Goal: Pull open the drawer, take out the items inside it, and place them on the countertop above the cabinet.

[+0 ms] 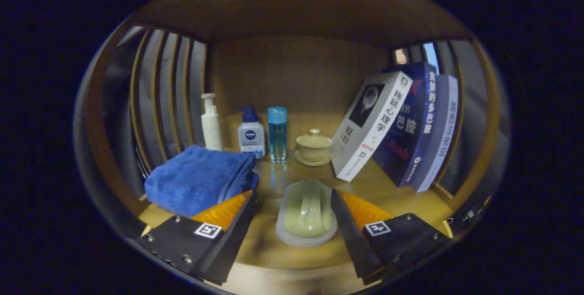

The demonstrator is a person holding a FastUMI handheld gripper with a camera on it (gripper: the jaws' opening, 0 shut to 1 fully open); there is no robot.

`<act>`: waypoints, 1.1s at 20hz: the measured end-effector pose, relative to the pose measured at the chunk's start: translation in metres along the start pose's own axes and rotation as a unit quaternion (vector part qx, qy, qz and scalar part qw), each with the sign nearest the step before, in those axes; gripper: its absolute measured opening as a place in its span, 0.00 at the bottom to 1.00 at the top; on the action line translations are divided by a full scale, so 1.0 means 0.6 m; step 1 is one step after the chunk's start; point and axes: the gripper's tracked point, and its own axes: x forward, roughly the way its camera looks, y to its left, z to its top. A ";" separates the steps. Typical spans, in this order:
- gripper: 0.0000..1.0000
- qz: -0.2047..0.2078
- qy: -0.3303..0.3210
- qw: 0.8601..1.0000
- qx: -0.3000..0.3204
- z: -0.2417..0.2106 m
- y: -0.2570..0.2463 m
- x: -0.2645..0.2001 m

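Jaws wide apart, nothing gripped; gripper [295,215] sits low over the wooden countertop [410,197] inside the shelf niche. Pale green soap-like piece on a whitish dish [307,213] lies between the fingers, nearer the right one, which seems to touch or just miss its edge; gap on the left side. Can't tell exactly what the item is. Folded blue towel [198,178] rests just beyond the left finger, overlapping its tip. Along the back wall, left to right: white pump bottle [211,124], small white bottle with blue pump [251,135], clear blue bottle [277,134], lidded beige cup on a saucer [314,147]. Three books [401,126] lean leftward against the right side, beyond the right finger. Slatted side panels [169,90] on both sides. Drawer not in sight
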 end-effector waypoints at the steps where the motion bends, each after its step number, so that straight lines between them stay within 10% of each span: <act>1: 0.88 -0.004 -0.011 1.000 -0.003 0.011 0.000 -0.027; 12: 0.98 -0.012 -0.084 0.995 0.053 0.061 -0.025 -0.317; 22: 0.98 -0.037 -0.094 0.995 0.025 -0.149 -0.027 -0.458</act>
